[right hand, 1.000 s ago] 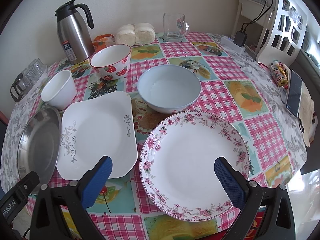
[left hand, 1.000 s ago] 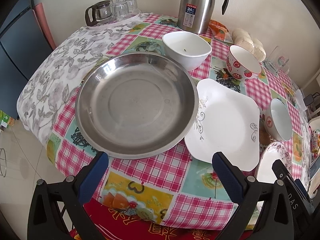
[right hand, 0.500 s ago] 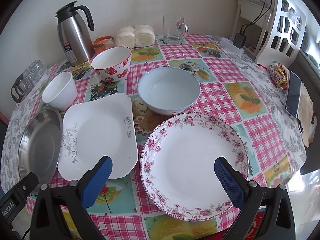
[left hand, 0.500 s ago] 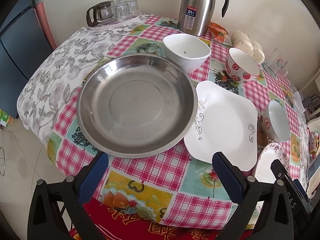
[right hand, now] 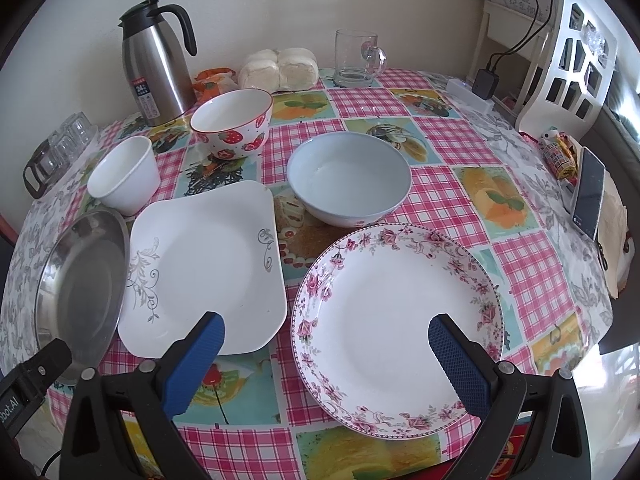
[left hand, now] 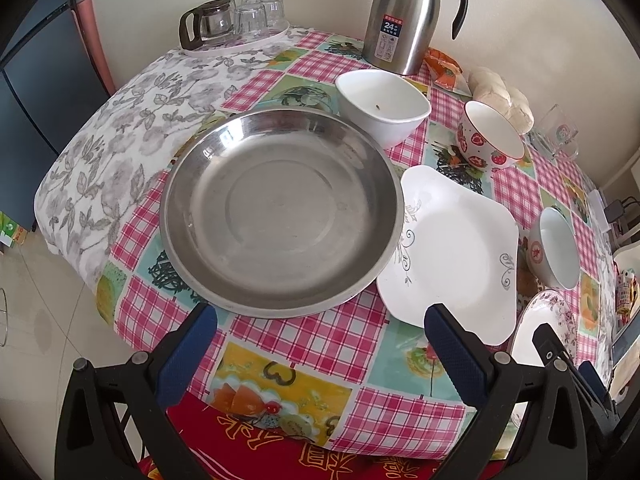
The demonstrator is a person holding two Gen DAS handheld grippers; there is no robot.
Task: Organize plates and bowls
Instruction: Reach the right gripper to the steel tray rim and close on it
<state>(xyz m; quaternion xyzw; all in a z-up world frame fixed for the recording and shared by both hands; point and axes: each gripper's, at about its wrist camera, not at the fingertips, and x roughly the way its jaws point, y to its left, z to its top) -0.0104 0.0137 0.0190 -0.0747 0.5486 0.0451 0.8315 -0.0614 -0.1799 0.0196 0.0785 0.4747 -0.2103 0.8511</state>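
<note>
Both grippers, left gripper (left hand: 320, 338) and right gripper (right hand: 326, 340), spread wide, empty. Floral plate (right hand: 396, 328): ceramic, stiff, glazed-slick, breakable; pinch near rim. Steel dish (left hand: 280, 210) likely light, tougher.

On the counter (right hand: 440, 184) the steel pan (left hand: 280, 212) lay left of the square plate (right hand: 200, 264), the round plate (right hand: 396, 316) to its right, and three bowls (right hand: 348, 178) stood behind them.

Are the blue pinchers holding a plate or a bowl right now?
No, nothing is held. The left gripper is open in front of the steel plate, and the right gripper is open over the flowery plate.
</note>
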